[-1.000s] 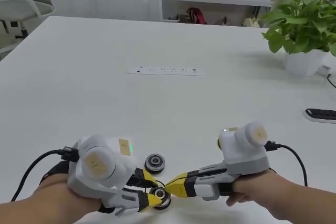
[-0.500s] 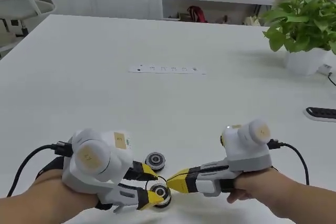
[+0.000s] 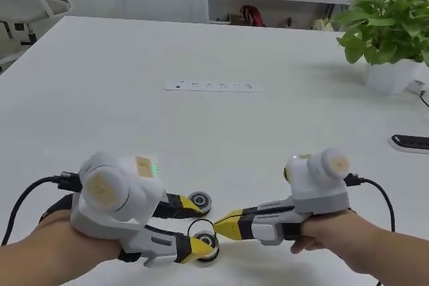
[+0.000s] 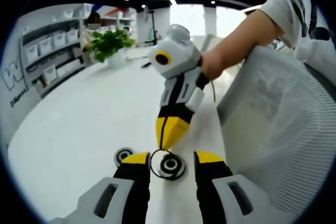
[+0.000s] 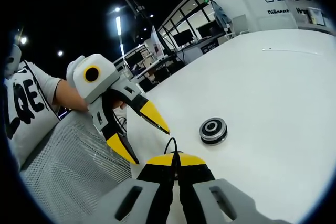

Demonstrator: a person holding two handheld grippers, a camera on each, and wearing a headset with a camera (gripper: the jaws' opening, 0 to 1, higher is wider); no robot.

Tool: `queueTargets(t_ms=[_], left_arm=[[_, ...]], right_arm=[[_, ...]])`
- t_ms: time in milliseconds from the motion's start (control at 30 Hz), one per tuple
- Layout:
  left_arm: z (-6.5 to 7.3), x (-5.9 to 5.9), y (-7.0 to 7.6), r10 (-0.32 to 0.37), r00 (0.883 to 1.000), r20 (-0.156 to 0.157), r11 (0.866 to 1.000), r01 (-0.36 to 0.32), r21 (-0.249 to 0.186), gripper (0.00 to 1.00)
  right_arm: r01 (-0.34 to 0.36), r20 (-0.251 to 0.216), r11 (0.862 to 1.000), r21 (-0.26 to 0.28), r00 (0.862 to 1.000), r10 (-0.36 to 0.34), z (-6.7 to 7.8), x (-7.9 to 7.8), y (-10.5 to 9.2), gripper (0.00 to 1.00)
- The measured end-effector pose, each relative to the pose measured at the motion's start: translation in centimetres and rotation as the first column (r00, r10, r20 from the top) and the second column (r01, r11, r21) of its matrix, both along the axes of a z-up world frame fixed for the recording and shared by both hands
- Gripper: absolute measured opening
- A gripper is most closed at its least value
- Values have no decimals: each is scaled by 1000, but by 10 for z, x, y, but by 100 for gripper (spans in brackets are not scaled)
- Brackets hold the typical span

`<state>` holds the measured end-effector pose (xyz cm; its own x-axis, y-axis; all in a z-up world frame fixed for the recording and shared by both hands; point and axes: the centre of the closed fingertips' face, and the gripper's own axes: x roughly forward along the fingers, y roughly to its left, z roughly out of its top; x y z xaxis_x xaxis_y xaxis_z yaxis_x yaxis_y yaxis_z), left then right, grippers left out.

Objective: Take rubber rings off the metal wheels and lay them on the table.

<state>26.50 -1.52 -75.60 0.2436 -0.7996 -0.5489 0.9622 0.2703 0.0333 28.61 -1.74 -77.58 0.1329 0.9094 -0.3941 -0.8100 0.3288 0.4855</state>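
Rubber ring (image 4: 151, 164) mid-removal, first wheel of two. From left: left gripper (image 3: 200, 229) low over the desk (image 3: 214, 138), jaws released, flanking the near metal wheel (image 3: 204, 240) with a gap on each side in the left gripper view. Just beyond it, far metal wheel (image 3: 199, 200) flat on the desk, apart from both grippers, black band apparently still seated on its rim. At centre, ring as a thin black loop, slack around the near wheel and drawn up at one point. To the right, right gripper (image 3: 218, 226), jaws clenched on that raised part of the loop, tips just beside the near wheel. Judged progress: early. Ring lifted partly clear but not freed, not yet laid on the desk. Leaves the far wheel wholly to do.
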Motion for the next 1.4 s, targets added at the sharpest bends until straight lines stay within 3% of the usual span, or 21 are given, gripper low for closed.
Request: queueTargets(t_ms=[300, 533, 1067, 1400], left_arm=[[9, -2, 1, 10, 1000, -10, 999, -10, -32, 40], [9, -1, 8, 16, 1000, -14, 999, -16, -32, 45], [12, 5, 36, 55, 998, -29, 996, -56, -62, 56], [14, 5, 51, 73, 997, -20, 995, -74, -65, 63]], right_arm=[[-5, 2, 1000, 10, 1000, 4, 4, 0, 1, 0], [-6, 4, 1000, 20, 1000, 6, 8, 0, 2, 0], [-22, 12, 999, 41, 1000, 21, 17, -1, 7, 0], [-48, 19, 998, 38, 999, 47, 21, -3, 13, 0]])
